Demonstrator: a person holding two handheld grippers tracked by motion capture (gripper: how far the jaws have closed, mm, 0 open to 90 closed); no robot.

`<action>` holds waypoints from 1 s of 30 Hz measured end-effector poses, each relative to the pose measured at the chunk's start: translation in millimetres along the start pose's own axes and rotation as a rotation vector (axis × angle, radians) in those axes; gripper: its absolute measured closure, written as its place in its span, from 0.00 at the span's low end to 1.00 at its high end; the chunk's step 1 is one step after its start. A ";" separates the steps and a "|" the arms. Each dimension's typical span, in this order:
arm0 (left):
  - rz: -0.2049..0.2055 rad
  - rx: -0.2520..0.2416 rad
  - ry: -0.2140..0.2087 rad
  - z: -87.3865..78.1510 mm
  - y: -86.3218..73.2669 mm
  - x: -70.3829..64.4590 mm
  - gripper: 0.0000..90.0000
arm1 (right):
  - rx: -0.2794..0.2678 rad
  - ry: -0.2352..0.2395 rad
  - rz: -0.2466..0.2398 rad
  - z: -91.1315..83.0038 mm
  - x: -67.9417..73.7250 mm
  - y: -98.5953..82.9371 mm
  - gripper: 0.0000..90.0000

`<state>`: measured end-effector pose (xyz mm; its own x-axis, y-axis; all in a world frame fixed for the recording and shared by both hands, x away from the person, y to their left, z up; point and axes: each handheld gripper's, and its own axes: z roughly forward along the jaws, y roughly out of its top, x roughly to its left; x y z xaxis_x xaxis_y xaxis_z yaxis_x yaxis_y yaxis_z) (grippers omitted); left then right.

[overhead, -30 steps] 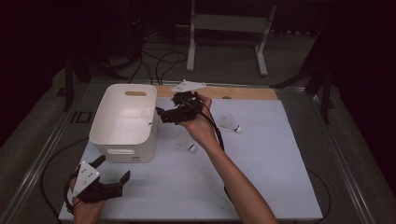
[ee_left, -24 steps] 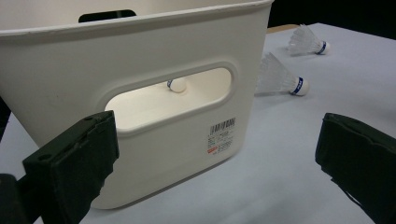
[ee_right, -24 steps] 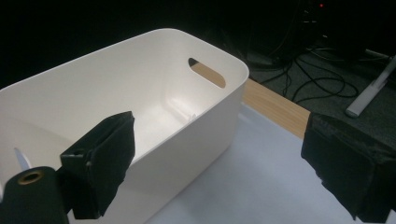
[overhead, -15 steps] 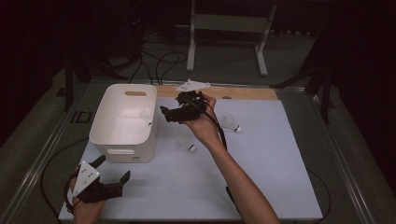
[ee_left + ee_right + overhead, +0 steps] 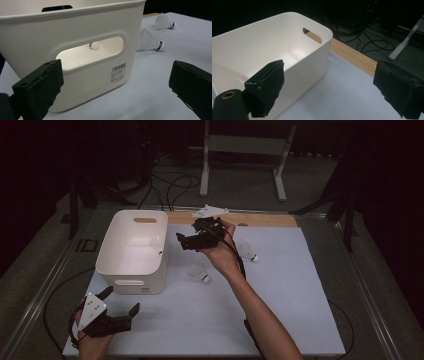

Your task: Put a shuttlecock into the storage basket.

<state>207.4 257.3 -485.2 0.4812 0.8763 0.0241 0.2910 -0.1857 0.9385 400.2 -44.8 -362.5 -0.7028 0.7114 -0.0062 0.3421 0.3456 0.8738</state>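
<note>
Two shuttlecocks on tabletop: nearer one [image 5: 201, 273] at 6 o'clock below right gripper [image 5: 186, 241], jaws wide, empty, beside bin [image 5: 131, 251]. Left gripper [image 5: 124, 314] wide, farther.

**Where my three cameras sit**

My high view looks forward and down from my side of the table. My left gripper view faces the white bin [image 5: 75, 50] up close; my right gripper view shares it [image 5: 287, 50] at ten o'clock.
</note>
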 end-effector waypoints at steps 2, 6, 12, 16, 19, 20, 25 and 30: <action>0.000 0.000 0.000 0.0 0.0 -0.1 0.00 | 0.000 -0.001 0.002 0.0 -0.2 -0.2 0.11; 0.000 0.001 0.000 -0.1 0.1 -0.1 0.00 | 0.001 -0.009 0.003 -0.7 -3.6 -2.2 0.11; 0.000 0.001 -0.001 0.3 0.1 -0.3 0.00 | 0.005 -0.021 0.012 -1.7 -7.9 -4.6 0.11; 0.000 0.000 0.000 0.3 0.0 -0.2 0.00 | 0.002 -0.028 0.015 -3.6 -12.3 -5.8 0.11; 0.000 0.000 0.000 0.3 0.0 -0.2 0.00 | 0.003 -0.034 0.021 -4.9 -14.4 -6.7 0.11; 0.000 0.000 0.000 0.3 0.0 -0.2 0.00 | 0.003 -0.035 0.022 -5.2 -15.2 -7.0 0.11; 0.000 0.001 0.001 0.2 0.0 -0.1 0.00 | 0.004 -0.045 0.022 -7.1 -18.8 -8.5 0.11; -0.001 0.000 0.002 0.0 0.0 0.0 0.00 | 0.005 -0.051 0.025 -9.1 -22.9 -10.4 0.11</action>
<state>207.4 257.2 -485.2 0.4790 0.8775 0.0243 0.2911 -0.1849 0.9386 407.1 -70.3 -367.0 -0.6615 0.7499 -0.0092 0.3623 0.3303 0.8716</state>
